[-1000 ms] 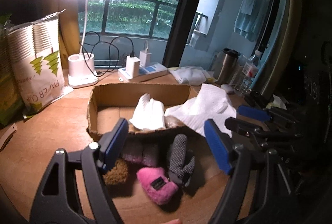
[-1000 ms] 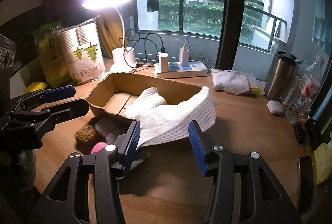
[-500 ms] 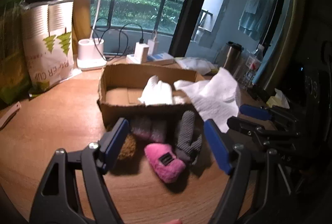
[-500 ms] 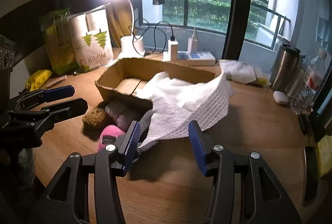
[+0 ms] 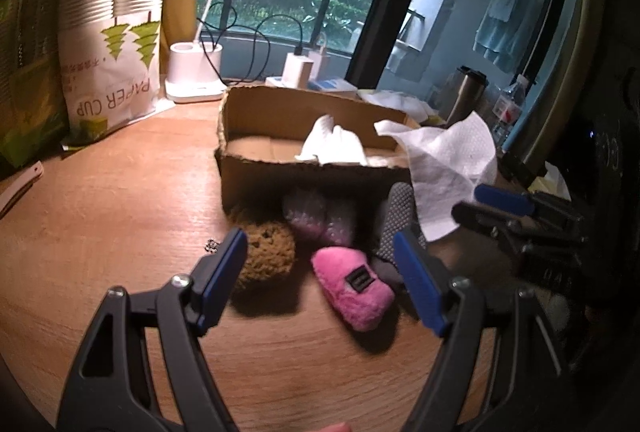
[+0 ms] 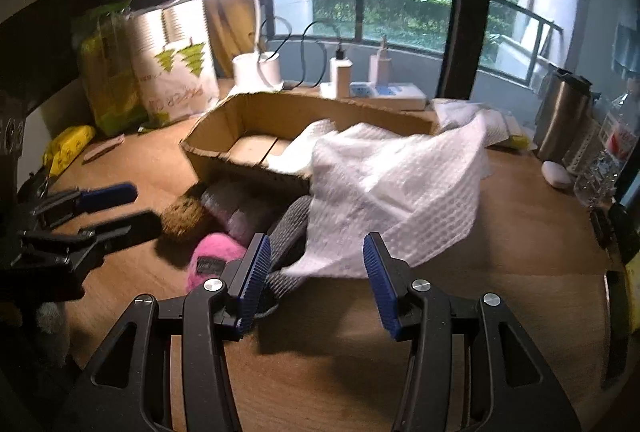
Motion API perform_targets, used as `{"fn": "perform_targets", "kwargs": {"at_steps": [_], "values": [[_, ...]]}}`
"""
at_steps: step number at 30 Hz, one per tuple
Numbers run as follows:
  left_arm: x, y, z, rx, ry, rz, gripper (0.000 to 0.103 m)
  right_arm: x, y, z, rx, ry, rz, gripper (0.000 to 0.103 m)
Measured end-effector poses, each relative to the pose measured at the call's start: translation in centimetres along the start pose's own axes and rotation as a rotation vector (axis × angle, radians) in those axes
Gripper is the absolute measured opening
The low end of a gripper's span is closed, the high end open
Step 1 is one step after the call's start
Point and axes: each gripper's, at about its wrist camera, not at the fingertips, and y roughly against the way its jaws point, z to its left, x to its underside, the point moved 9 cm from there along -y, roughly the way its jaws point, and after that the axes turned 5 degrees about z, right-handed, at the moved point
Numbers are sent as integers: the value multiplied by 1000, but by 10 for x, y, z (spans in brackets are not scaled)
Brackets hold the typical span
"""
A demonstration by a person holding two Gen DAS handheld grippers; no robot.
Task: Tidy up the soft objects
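Partly white cloth (image 6: 396, 191) hides grey mitt (image 6: 288, 228); both hand-held grippers (image 5: 320, 276) (image 6: 316, 276) agape, empty.

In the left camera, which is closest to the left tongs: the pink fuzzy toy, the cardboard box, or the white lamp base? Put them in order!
From the left tongs:
1. Pink plush toy, lying on the table right between the tips.
2. Cardboard box, behind the toys, mid-table.
3. White lamp base, far back on the left by the window.
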Motion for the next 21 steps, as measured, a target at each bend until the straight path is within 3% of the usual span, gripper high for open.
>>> {"fn": "perform_targets", "kwargs": {"at_steps": [6,14,21], "values": [[-4,-5,3,6,4,3,77,-11,-1,-24,59,-57,-38,51],[-15,-13,10,8,6,1,77,-14,-24,-59,164,-137,-2,51],[-20,-25,15,19,8,14,77,-21,-39,-63,169,-134,5,51]]}}
